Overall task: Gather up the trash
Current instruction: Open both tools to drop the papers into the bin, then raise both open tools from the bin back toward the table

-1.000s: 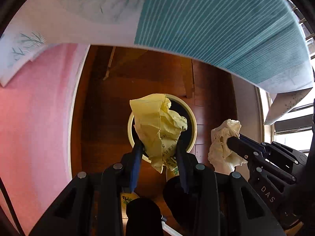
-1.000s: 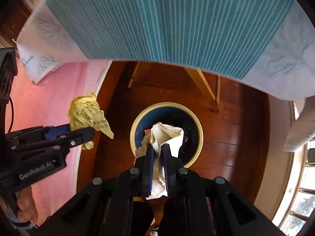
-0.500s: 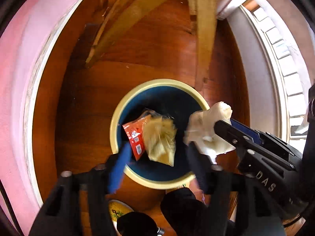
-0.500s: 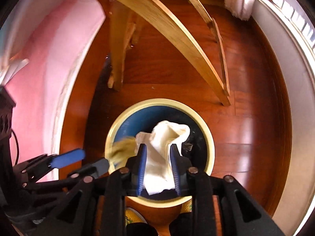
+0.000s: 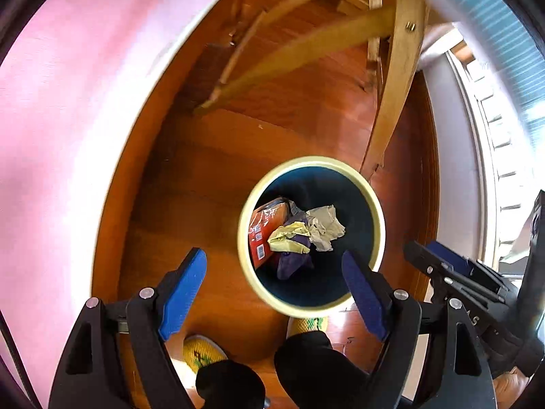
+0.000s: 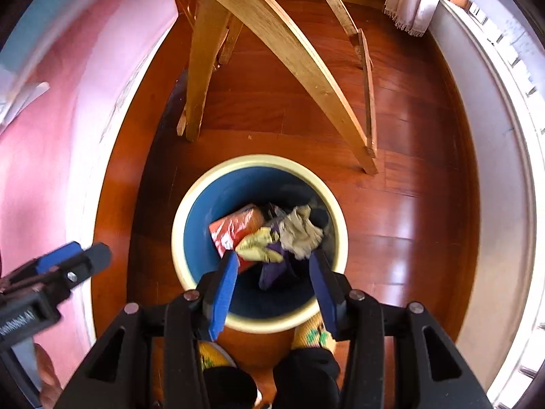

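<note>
The bin (image 5: pixel 374 204) stands on the floor (image 5: pixel 190 184) directly below and ahead of the left hand-held gripper (image 5: pixel 272 293), its near rim between the spread fingers. Inside it, the snack packet (image 5: pixel 264 228) lies toward the left, the yellow paper wad (image 5: pixel 287 240) in the middle, the pale paper wad (image 5: pixel 323 225) to its right. The right hand-held gripper (image 6: pixel 274 289) hangs over the bin's near edge, and the other gripper sits off to its left. Beyond the bin, wooden legs (image 6: pixel 289 54) rest on the floor. Two feet (image 6: pixel 313 335) stand just behind the bin, under the grippers.
</note>
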### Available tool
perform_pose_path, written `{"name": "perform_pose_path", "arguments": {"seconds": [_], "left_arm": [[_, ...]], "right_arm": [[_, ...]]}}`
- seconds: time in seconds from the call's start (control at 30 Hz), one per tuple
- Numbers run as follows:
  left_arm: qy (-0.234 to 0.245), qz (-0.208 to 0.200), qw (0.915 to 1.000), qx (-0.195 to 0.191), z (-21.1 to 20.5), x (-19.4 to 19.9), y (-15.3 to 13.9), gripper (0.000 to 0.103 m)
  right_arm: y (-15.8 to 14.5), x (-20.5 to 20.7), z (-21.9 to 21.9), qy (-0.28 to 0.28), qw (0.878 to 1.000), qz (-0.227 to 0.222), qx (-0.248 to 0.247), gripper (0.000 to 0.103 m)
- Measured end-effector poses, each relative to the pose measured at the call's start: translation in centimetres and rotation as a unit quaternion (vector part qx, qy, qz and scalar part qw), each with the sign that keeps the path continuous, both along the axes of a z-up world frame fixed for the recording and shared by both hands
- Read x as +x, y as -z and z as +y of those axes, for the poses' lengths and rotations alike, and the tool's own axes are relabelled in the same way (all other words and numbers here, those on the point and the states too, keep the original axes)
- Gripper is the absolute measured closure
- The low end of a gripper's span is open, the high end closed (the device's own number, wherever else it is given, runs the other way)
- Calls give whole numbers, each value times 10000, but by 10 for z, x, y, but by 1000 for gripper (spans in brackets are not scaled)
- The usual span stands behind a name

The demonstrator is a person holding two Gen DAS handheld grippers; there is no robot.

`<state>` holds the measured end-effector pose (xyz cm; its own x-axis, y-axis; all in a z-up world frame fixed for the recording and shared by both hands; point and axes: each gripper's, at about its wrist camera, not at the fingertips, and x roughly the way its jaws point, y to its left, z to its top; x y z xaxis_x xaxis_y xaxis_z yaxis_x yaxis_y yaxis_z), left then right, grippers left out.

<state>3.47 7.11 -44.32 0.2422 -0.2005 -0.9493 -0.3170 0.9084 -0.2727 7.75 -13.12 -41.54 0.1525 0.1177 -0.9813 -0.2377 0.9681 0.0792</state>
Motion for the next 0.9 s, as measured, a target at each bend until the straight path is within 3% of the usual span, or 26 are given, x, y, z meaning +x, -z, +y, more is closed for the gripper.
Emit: {"name": "perform_pose_path", "arguments": {"seconds": [0.53, 0.9], "left_arm": [[37, -1076, 9924, 597, -5, -32, -234, 22], [-123, -1617, 9802, 1138, -24, -31, -365, 22]], "right_arm": [[-202, -23, 4, -262, 9985, -481, 67, 57], [-326, -17, 0, -780, 9890, -1216, 313, 57]]}}
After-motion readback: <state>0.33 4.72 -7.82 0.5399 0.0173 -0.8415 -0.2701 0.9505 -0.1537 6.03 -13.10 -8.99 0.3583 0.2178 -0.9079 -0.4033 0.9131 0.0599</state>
